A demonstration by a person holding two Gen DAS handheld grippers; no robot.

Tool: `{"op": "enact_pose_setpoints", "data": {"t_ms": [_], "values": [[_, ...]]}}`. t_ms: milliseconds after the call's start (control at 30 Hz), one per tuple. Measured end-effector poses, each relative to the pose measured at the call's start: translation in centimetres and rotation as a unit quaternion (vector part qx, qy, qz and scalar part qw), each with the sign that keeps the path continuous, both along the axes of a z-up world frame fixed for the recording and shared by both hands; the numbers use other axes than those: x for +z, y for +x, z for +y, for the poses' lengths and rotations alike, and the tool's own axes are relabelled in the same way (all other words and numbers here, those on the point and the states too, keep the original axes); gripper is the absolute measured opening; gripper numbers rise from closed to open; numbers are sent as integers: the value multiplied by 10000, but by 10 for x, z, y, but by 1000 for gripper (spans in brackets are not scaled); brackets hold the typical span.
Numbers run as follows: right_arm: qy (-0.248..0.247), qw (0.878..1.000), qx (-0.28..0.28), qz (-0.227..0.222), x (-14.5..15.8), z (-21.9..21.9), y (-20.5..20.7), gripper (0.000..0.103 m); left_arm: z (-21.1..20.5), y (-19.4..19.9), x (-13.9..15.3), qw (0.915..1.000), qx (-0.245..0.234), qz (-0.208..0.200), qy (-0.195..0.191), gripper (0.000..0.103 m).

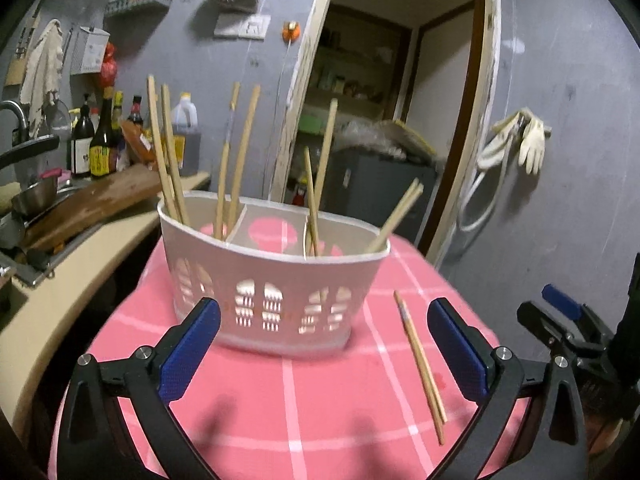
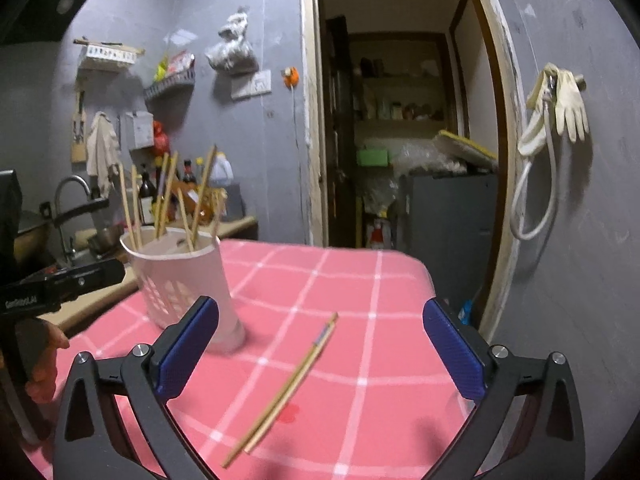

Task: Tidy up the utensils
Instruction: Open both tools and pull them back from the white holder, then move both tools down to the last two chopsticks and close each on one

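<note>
Utensil holder: white plastic, smooth, slight sheen, perforated walls. Chopsticks in the holder and the loose pair on the table: pale wood or bamboo, matt. Tablecloth: pink checked cloth, matt. Left gripper and right gripper: black matt plastic arms, blue finely textured pads, shiny metal pivot screws. Gloves on the wall: look like rubber, pale. Wall: grey, rough, matt.

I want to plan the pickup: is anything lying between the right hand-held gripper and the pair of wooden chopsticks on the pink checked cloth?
Nothing visible: the open right hand-held gripper faces the pair of wooden chopsticks over bare pink checked cloth.
</note>
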State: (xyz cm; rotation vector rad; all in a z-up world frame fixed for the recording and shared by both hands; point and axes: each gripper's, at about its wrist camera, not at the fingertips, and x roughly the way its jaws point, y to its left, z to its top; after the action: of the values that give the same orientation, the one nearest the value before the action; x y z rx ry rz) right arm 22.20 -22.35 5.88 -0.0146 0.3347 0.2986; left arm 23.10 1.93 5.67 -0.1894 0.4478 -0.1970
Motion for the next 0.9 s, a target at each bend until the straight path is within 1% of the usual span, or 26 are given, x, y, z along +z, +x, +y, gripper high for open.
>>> {"op": "enact_pose_setpoints", "data": {"t_ms": [100, 233, 367, 467, 600, 667, 700, 767, 900], "values": [[-56, 9993, -57, 369, -9, -3, 10, 103, -7, 7, -13, 9994, 68, 306, 174, 101], [-211, 9958, -92, 891, -22, -3, 25, 103, -12, 16, -29, 9973, 78, 663, 293, 101], [-477, 9878, -115, 1479, -38, 3, 42, 103, -16, 22, -42, 9945, 100, 961, 415, 101], [-706, 9801, -90, 1851, -50, 9, 55, 103, -15, 27, -49, 9922, 129, 1173, 404, 101], [-918, 9704, 33, 2231, -63, 16, 70, 97, -9, 32, -57, 9889, 228, 1426, 341, 101], [-1000, 9661, 50, 2378, -69, 19, 78, 89, -7, 33, -59, 9880, 253, 1494, 303, 101], [-1039, 9642, 40, 2438, -70, 20, 81, 87, -3, 36, -59, 9876, 259, 1519, 295, 101], [-1110, 9601, 45, 2566, -75, 22, 85, 86, -2, 36, -60, 9872, 267, 1548, 291, 101], [-1166, 9572, 87, 2648, -77, 24, 90, 86, -1, 38, -61, 9867, 227, 1582, 296, 101]]}}
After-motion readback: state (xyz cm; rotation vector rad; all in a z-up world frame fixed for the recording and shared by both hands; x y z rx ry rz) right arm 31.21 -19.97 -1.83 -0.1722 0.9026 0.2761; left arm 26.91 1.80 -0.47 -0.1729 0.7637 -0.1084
